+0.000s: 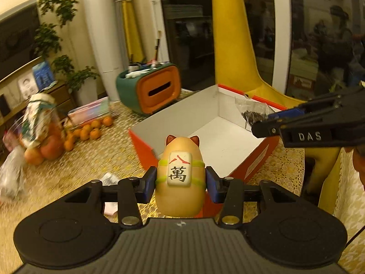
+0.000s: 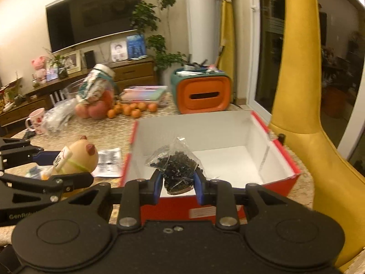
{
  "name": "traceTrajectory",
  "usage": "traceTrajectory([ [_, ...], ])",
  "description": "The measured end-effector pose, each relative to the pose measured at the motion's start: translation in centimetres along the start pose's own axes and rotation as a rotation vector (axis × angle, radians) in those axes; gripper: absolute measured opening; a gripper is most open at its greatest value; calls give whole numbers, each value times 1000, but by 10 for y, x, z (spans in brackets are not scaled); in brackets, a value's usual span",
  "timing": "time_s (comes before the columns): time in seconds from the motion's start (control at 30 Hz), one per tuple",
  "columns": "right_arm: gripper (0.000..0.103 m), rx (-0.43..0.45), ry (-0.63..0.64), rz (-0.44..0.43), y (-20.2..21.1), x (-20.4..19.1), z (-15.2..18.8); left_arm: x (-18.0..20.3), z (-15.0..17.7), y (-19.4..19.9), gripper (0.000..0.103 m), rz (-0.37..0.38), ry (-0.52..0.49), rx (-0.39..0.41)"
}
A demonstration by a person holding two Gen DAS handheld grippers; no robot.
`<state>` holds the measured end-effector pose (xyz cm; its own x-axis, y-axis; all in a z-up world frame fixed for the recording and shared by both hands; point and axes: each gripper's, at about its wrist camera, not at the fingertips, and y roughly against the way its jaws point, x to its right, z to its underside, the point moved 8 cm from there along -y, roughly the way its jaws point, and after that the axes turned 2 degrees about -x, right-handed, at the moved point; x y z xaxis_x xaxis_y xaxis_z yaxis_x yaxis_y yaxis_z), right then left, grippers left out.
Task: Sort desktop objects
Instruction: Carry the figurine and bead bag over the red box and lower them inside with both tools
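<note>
Jaws pinch one cat figurine [image 1: 180, 178] left, one bag of black bits [image 2: 176, 166] right, above one box [image 2: 228, 141].

A heap of oranges [image 2: 134, 109] and apples [image 2: 93, 110] lies on the bench [image 2: 102, 132] beside a pink mug [image 2: 36, 121]; a television [image 2: 91, 16] hangs behind, flanked by a leafy plant [image 2: 157, 22].

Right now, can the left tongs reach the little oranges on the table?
Probably not yet. The left tongs are already shut on the tan egg-shaped cat figurine, so they have no free grip. The small round oranges lie off to the side with nothing blocking the path.
</note>
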<state>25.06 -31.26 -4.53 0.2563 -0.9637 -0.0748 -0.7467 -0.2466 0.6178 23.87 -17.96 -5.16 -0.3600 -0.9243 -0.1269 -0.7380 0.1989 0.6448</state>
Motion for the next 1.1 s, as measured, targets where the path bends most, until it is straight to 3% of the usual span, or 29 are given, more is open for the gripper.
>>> traceTrajectory([
  [0.27,28,-46,-55,8,-28,39,-10,12,-24,-57,44,28,5,-112],
  [0.53,28,-90,-28,60,-65,66,-21,9,-55,-106,44,22,-18,-155],
  [0.77,28,-235,27,60,-113,77,-11,22,-41,-163,44,30,-84,-288],
  [1.1,28,-356,91,73,-151,77,7,29,-33,-195,44,51,-100,-385],
])
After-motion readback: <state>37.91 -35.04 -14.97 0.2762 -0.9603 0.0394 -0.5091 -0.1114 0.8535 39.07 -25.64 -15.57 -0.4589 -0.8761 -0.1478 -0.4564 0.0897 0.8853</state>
